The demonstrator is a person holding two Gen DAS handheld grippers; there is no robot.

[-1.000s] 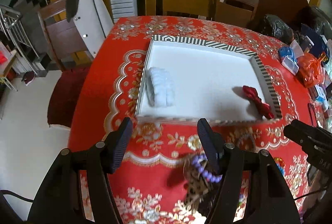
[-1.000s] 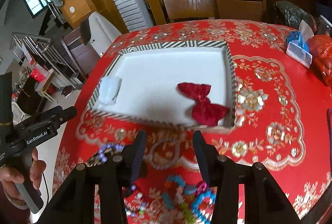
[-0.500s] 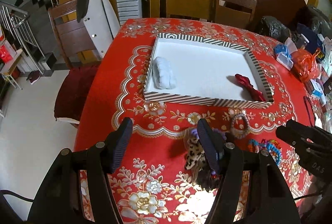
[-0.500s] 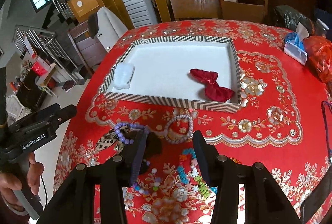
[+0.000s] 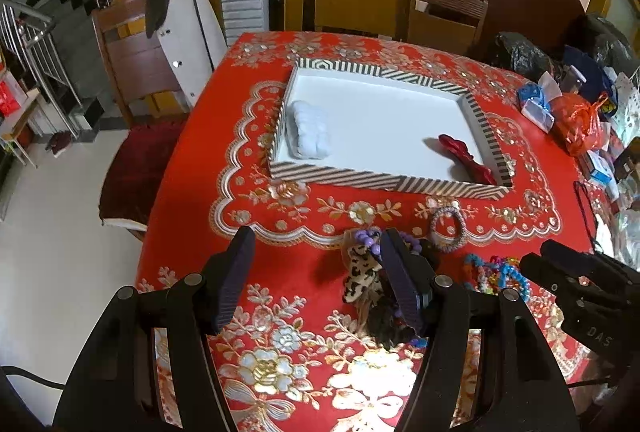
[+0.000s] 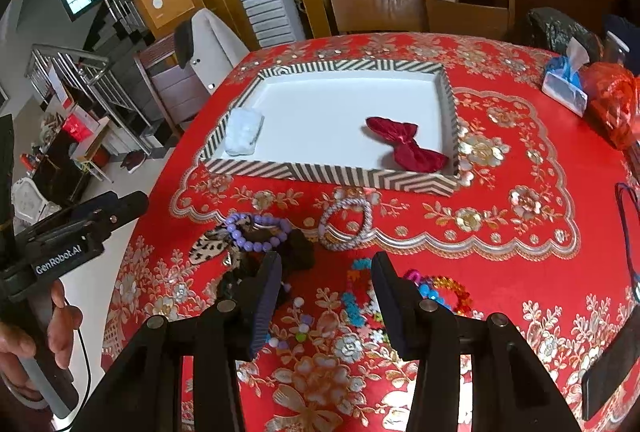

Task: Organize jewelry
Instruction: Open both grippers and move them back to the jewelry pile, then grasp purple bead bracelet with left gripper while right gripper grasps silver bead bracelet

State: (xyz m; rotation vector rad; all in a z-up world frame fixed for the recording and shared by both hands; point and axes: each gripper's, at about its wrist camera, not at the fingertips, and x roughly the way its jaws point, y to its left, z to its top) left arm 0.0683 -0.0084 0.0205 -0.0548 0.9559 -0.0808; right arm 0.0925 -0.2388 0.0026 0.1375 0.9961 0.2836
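Note:
A white tray with a striped rim (image 5: 384,183) (image 6: 328,172) stands on the red tablecloth. It holds a white fluffy piece (image 5: 310,134) (image 6: 244,132) and a red bow (image 5: 466,158) (image 6: 404,144). In front of the tray lie a purple bead bracelet (image 6: 256,228), a lilac bangle (image 5: 448,224) (image 6: 346,224), a leopard-print piece (image 5: 362,274), a black scrunchie (image 6: 300,248) and colourful beads (image 6: 360,304). My left gripper (image 5: 320,272) hovers open, left of the pile, holding nothing. Above the colourful beads my right gripper (image 6: 326,292) is open and holds nothing.
Wooden chairs stand behind and left of the table. A blue tissue pack (image 6: 566,88) and an orange bag (image 6: 612,104) sit at the right. A dark phone (image 6: 612,372) and a cable (image 6: 628,224) lie near the right edge. The table's edge drops off at the left.
Both grippers have drawn back from the tray, which now looks smaller and farther off. The jewelry pile in front of it has come fully into view. Neither gripper's opening has changed.

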